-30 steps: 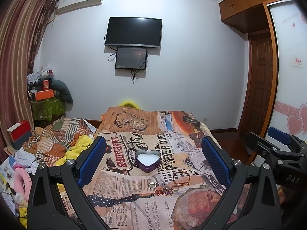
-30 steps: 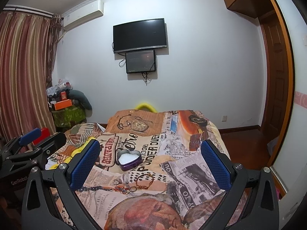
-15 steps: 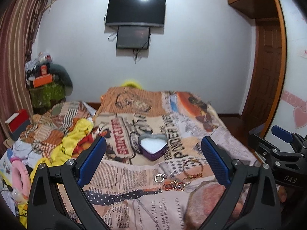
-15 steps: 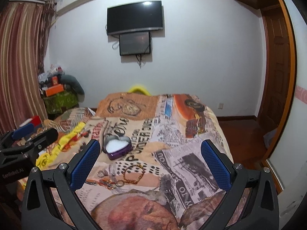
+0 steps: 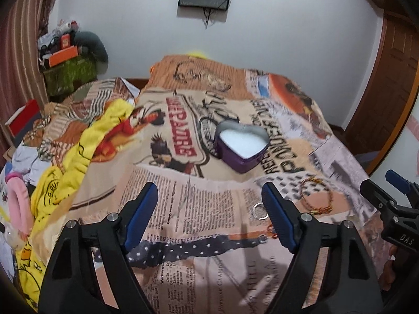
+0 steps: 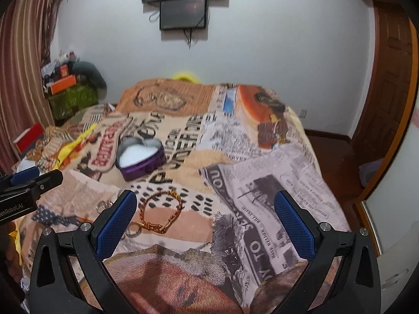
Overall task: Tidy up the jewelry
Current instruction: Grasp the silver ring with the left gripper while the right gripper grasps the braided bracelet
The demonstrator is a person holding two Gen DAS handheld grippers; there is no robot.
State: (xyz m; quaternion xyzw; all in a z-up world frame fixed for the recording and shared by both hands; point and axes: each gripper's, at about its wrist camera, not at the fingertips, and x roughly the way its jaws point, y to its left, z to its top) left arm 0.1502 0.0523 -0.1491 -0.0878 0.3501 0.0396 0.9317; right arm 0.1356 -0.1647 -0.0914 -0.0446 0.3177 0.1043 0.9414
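jewelry lies on the bed (image 5: 183, 209), in the lower right part of the left view: a gold bracelet (image 5: 315, 196), a small silver ring (image 5: 258, 213) and a dark dotted strap (image 5: 188, 248) with a clasp at its right end. heart box (image 5: 242, 147) stands open, above them in the frame, well apart from the strap and near the bracelet.

left tool (image 5: 209, 217) is released, nothing between its pads; its jaws have just been closing a little. the ring sits just left of its right pad, and the strap runs left to right across the gap, low in the frame, so its long axis lies across the jaws and not along them.

right tool (image 6: 205, 225) is also released and empty. in its view the bracelet (image 6: 161, 213) lies just right of its left pad, inside the gap, and the box (image 6: 141, 158) is up and left of it.

judging from this, the right tool is nearer to the bracelet and the left one nearer to the ring and strap. a grasp on the bracelet probably needs the right tool to shift left first.
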